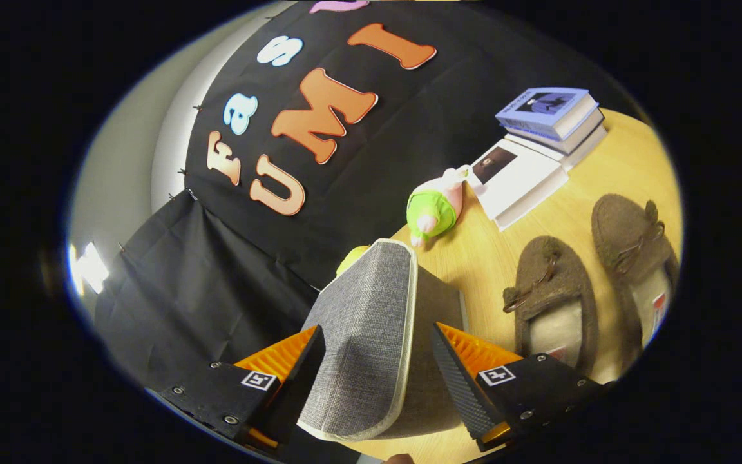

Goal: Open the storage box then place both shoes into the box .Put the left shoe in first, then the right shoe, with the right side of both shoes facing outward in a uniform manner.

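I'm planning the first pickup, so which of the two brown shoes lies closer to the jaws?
The brown shoe right beside the grey storage box lid, which stands between the jaws. The other shoe lies farther out, past it.

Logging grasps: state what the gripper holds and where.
The gripper straddles the grey fabric lid of the storage box at its edge; firm contact by both fingers cannot be told.

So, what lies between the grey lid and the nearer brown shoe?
In the gripper view, only bare wooden table lies between lid and shoe.

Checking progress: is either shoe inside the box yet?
No; both shoes lie on the table beside the box lid.
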The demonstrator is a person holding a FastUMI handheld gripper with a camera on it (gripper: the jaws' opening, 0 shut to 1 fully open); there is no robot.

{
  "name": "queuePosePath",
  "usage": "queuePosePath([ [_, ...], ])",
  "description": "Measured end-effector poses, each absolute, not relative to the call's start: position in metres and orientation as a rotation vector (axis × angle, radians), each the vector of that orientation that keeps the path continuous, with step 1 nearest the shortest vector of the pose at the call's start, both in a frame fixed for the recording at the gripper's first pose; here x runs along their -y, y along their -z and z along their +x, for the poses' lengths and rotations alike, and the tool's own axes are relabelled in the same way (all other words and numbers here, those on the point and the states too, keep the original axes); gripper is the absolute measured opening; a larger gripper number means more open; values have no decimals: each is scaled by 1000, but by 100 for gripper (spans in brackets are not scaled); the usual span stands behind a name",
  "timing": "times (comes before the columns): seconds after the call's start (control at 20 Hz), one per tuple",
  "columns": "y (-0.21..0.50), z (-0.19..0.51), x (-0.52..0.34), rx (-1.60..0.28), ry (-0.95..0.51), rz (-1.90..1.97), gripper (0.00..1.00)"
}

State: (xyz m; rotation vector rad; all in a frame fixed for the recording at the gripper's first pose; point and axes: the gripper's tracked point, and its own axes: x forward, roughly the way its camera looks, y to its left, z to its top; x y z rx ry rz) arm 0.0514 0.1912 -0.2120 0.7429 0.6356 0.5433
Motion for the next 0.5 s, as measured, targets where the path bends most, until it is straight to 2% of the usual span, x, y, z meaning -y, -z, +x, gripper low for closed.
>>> queuePosePath([
  [0.3,226,57,-207,-707,-564,867,97],
  [0.4,220,58,-209,-700,-577,913,90],
  [0.45,219,60,-207,-697,-569,920,78],
  [0.5,219,60,-205,-688,-561,918,72],
])
